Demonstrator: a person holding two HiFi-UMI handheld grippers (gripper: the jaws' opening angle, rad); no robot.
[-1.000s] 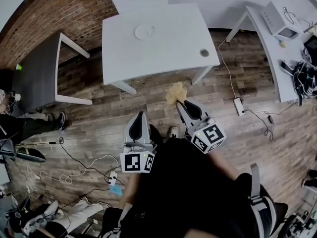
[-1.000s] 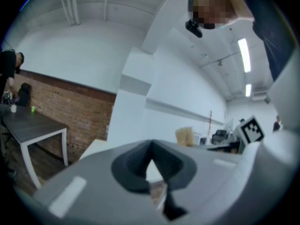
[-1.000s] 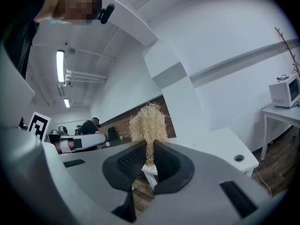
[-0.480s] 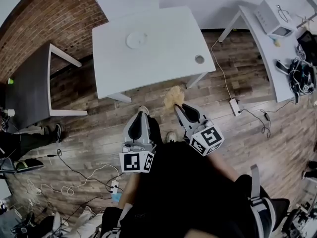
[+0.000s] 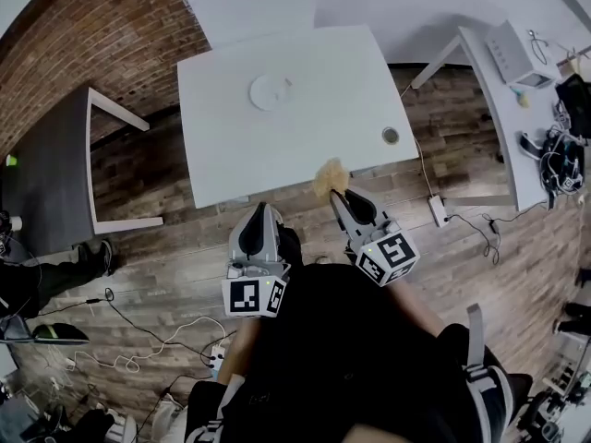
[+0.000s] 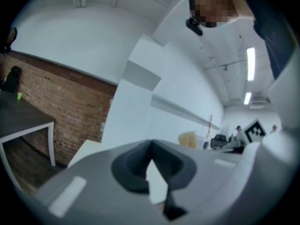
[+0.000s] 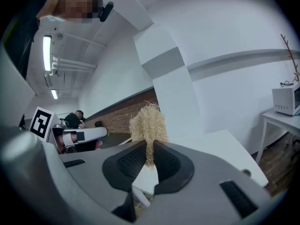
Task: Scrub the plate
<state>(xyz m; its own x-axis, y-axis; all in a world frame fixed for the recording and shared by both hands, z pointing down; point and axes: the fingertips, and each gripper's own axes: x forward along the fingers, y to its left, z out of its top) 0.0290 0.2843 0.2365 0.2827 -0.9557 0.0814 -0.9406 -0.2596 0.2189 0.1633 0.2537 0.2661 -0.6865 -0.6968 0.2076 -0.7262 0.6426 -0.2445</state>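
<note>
Right gripper [image 5: 334,194]: jaws clamped hard on a straw-coloured scrubber [image 5: 328,175], with only the thin pinched waist of fibres between the pads. Seen from its own view [image 7: 151,146], a bushy tuft of the scrubber [image 7: 148,125] flaring out above the tips at 12 o'clock, a few loose strands hanging below the pads.

Left gripper [image 5: 261,209]: jaws brought together at the tips, holding nothing and touching nothing. Seen from its own view [image 6: 151,144], just a pale wedge of background behind the pads, and the scrubber [image 6: 187,138] off at 2 o'clock.

In the head view, both grippers side by side and low, pointing toward 12 o'clock at a white table [image 5: 305,146], with the scrubber showing against the table's near edge.

Plate [image 5: 268,91]: white, round, flat on the far part of that table, at 12 o'clock from the left gripper and 11 o'clock from the right, well apart from the scrubber and from both grippers.

A round grey grommet [image 5: 391,136] near the table's right corner, at about 1 o'clock from the right gripper. A dark table [image 5: 46,173] away at 9 o'clock beside a brick wall [image 5: 102,26]. A second white table [image 5: 503,109] at 2 o'clock.
</note>
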